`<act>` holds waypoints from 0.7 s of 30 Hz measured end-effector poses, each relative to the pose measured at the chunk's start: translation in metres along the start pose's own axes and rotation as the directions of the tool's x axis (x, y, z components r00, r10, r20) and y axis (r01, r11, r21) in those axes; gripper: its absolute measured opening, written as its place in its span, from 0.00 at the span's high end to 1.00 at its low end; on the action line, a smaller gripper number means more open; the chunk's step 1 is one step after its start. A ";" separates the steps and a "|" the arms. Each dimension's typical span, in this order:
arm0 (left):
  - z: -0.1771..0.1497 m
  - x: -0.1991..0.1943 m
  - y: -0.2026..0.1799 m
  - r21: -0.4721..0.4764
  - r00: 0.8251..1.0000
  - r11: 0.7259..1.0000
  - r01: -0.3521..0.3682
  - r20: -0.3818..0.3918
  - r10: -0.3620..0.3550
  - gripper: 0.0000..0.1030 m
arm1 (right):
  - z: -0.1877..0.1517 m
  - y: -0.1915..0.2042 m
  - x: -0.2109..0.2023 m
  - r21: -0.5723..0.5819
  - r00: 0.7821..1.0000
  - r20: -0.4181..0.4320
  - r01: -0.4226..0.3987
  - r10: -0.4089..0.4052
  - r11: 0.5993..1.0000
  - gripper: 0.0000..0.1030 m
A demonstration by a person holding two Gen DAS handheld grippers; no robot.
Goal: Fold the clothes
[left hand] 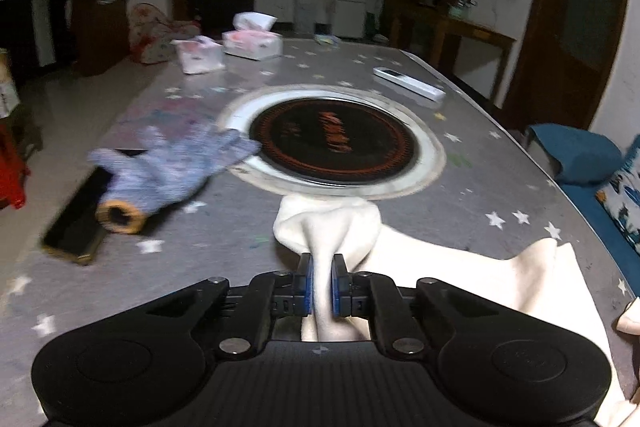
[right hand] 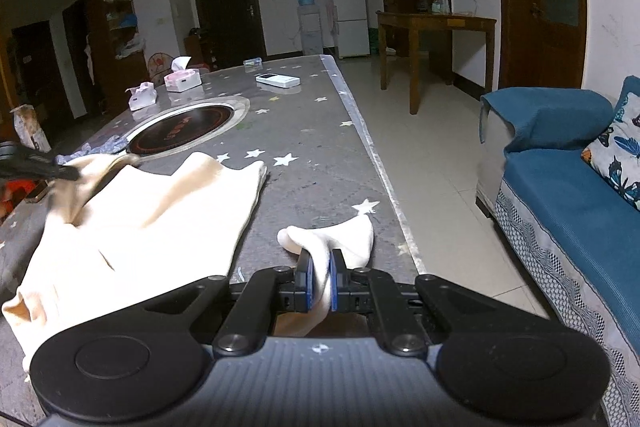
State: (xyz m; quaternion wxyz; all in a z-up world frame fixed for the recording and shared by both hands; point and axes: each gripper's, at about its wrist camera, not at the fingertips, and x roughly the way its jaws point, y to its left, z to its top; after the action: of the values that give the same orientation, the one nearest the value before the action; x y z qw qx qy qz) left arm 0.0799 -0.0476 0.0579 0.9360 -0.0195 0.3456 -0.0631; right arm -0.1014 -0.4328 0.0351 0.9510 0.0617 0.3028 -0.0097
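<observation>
A cream garment (right hand: pixel 132 223) lies spread on the grey star-patterned table (right hand: pixel 304 135). My left gripper (left hand: pixel 321 263) is shut on a bunched corner of the cream garment (left hand: pixel 328 227), near the round black hob (left hand: pixel 334 141). My right gripper (right hand: pixel 320 261) is shut on another corner of the same garment (right hand: pixel 340 235), near the table's right edge. In the right wrist view the left gripper (right hand: pixel 60 169) shows blurred at the far left, lifting its corner.
A blue knitted glove (left hand: pixel 180 163) lies over a roll and a black tray (left hand: pixel 76 223) at the left. Tissue packs (left hand: pixel 252 45) and a white remote (left hand: pixel 408 83) sit at the far end. A blue sofa (right hand: pixel 560 187) stands right of the table.
</observation>
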 end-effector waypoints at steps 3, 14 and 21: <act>-0.010 -0.022 0.021 -0.030 0.999 0.998 -0.049 -0.001 0.049 0.91 | 0.000 0.000 -0.001 -0.003 1.000 0.004 0.002 -0.002 1.000 0.93; -0.071 -0.102 0.077 -0.097 0.986 0.982 -0.164 -0.055 0.159 0.91 | -0.002 0.004 -0.008 -0.026 1.000 0.009 -0.001 0.001 1.000 0.93; -0.089 -0.130 0.081 -0.027 0.980 0.982 -0.189 -0.068 0.187 0.85 | -0.004 0.005 -0.015 -0.056 1.000 -0.009 0.002 -0.003 0.998 0.91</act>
State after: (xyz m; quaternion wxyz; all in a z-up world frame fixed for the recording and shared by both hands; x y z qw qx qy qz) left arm -0.0670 0.0506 0.0672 0.9255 -0.0004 0.3774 0.0311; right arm -0.1158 -0.4281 0.0408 0.9510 0.0346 0.3072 -0.0022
